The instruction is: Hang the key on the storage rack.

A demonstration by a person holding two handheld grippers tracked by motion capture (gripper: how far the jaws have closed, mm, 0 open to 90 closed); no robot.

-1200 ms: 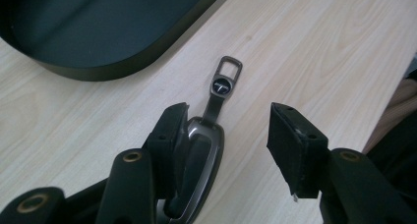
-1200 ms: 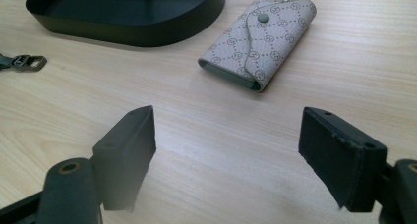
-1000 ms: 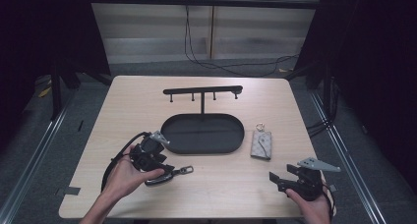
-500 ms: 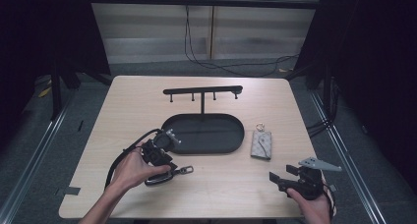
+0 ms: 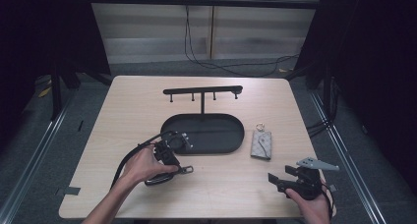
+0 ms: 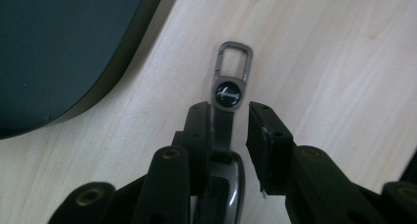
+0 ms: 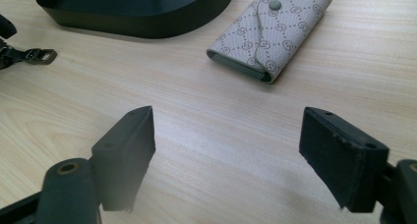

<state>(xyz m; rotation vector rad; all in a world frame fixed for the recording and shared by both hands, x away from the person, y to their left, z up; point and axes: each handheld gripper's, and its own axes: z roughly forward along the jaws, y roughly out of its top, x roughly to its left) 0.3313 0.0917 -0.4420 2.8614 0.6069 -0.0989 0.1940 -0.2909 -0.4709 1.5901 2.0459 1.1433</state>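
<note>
Key fob (image 6: 229, 92), unreadable round emblem

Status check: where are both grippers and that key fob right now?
Left gripper open, jaws straddling key fob flat on table, beside black tray. Right gripper open, empty, short of patterned key pouch. Nothing between.

Table and surroundings
A light wood table (image 5: 128, 111) stands on grey floor (image 5: 39, 135); black cables (image 5: 206, 52) trail across the floor at the far side.
</note>
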